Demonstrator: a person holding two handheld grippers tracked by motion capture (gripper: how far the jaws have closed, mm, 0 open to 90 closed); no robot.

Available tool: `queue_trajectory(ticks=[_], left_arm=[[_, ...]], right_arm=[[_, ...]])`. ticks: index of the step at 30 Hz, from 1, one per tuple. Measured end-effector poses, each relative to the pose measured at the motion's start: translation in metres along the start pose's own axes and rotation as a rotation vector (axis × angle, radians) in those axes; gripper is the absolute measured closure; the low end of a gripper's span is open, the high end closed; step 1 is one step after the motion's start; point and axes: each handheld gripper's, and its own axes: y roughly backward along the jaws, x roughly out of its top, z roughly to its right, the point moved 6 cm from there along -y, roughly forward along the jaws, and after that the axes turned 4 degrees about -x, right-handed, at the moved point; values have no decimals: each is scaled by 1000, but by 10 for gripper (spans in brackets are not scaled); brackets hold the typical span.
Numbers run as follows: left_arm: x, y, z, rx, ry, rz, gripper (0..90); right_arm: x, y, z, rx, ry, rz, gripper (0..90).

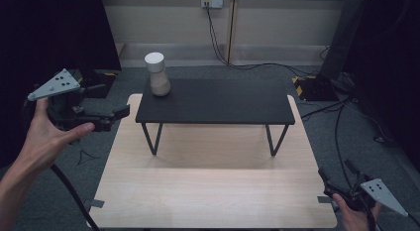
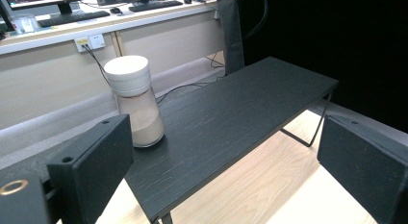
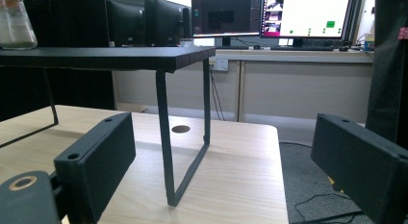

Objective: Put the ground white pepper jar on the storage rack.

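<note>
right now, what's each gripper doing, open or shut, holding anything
Left gripper: open, holding nothing, near the white-lidded glass jar.
Right gripper: open, holding nothing, low by the light wooden table.

Before me a clear jar (image 1: 158, 75) with a white lid stands upright, partly filled with pale powder, on the far left corner of the black shelf (image 1: 218, 102) on the table (image 1: 208, 186).
</note>
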Motion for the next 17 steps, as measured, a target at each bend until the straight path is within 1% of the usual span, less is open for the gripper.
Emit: queue_trajectory(ticks=[5, 8, 17], left_arm=[[0, -1, 0, -5, 5, -2, 47], [0, -1, 0, -1, -4, -8, 47], [-1, -2, -1, -5, 0, -6, 46]], right_arm=[[0, 0, 0, 1, 3, 2, 78], [0, 0, 0, 0, 2, 1, 78], [0, 0, 0, 1, 4, 2, 78]])
